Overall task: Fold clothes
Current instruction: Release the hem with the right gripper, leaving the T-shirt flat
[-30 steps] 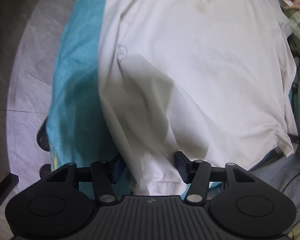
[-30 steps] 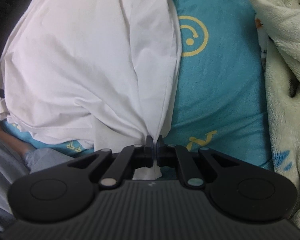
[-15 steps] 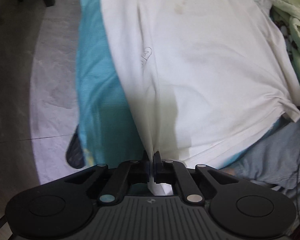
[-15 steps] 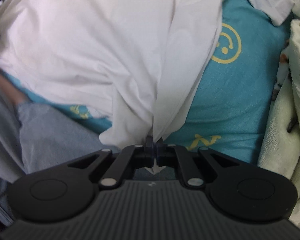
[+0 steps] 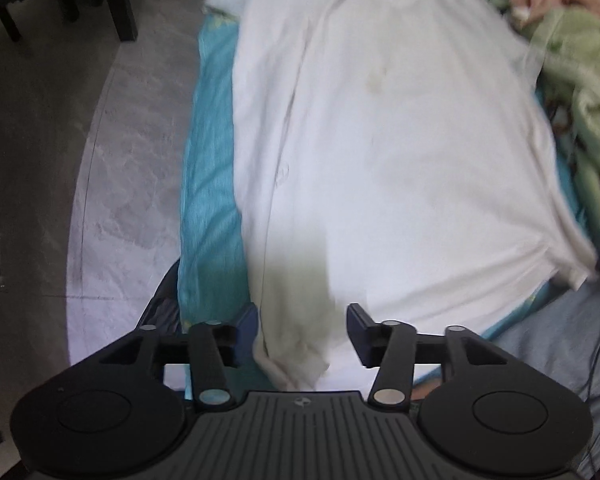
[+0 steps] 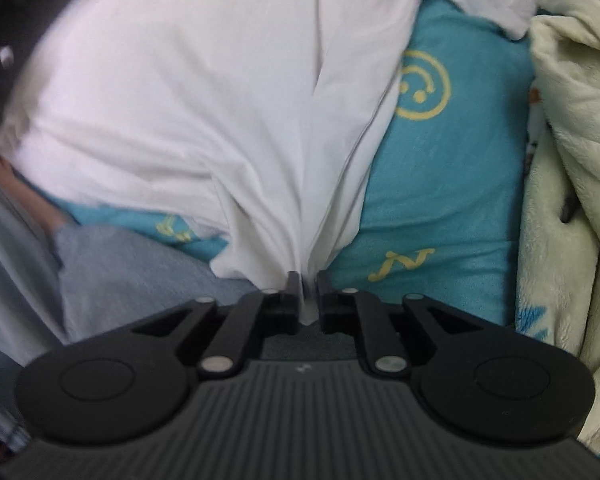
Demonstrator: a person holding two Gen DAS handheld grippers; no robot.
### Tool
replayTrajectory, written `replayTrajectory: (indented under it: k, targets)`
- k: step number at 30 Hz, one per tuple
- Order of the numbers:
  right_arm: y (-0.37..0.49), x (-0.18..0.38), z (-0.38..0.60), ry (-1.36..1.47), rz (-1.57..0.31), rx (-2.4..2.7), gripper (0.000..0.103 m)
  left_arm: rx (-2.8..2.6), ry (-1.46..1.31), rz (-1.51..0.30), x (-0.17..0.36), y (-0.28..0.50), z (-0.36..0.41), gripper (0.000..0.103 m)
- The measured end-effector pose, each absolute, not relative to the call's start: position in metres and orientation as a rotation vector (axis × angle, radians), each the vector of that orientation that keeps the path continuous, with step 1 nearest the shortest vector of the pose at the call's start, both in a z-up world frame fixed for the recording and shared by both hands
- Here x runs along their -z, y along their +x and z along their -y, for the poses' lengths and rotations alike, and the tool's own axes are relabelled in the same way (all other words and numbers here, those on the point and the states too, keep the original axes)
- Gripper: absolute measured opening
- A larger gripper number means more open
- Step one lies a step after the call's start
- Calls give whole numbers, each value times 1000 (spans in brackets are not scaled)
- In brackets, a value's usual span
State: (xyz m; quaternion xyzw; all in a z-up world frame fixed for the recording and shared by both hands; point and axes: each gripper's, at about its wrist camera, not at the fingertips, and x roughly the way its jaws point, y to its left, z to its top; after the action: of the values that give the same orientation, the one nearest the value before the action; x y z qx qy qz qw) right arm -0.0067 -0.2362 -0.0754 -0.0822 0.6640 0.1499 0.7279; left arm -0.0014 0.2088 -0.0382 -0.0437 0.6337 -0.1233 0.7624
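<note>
Shirt [image 5: 380,152], white, lies spread lengthwise on the teal sheet [image 5: 208,200], its hem nearest both grippers and its collar at the far end.

Left gripper [image 5: 300,334] points steeply down over the hem corner; its jaws are opening and stand well apart, with a bunch of hem lying slack between them and neither pad pressing it.

Right gripper [image 6: 308,294] points straight down; its jaws are opening, a narrow gap showing, and a pinch of hem is caught between the pads, with cloth drawn up in tight creases toward it.

Likely risk: that corner drops late or crooked as the pads part, skewing the hem and leaving ridges in the body. Further off, the green blanket [image 6: 572,160] crowds the shirt's edge and could snag a fold.
</note>
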Motion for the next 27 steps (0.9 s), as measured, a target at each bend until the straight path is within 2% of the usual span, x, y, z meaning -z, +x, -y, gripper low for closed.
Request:
replayTrajectory:
  k: [1, 2, 3, 5, 9, 13, 19, 24, 25, 26, 27]
  targets:
    - [-4, 67, 237, -139, -1437, -335, 48, 260, -126, -1335, 34, -1, -213, 59]
    - [1, 62, 237, -109, -1401, -332, 59, 244, -158, -1279, 32, 4, -219, 62]
    - [6, 58, 236, -81, -1363, -328, 60, 228, -189, -1223, 30, 8, -225, 63]
    - [17, 49, 234, -26, -1286, -319, 60, 187, -263, -1116, 28, 20, -238, 67]
    - [43, 58, 222, 113, -1104, -263, 60, 33, -514, -954, 45, 66, -273, 67]
    - [64, 92, 198, 205, -1025, -272, 60, -41, -746, -880, 101, 127, -308, 68]
    - [95, 139, 177, 309, -979, -259, 60, -40, -853, -812, 173, 217, -318, 68]
    - [118, 155, 179, 314, -956, -231, 61, -62, -975, -792, 243, 275, -324, 62]
    - [122, 157, 181, 322, -955, -222, 61, -48, -1003, -798, 252, 283, -324, 58]
    - [127, 160, 184, 332, -956, -212, 61, -25, -1024, -803, 261, 292, -325, 49]
    - [132, 162, 186, 341, -957, -202, 61, 3, -1017, -794, 267, 299, -327, 49]
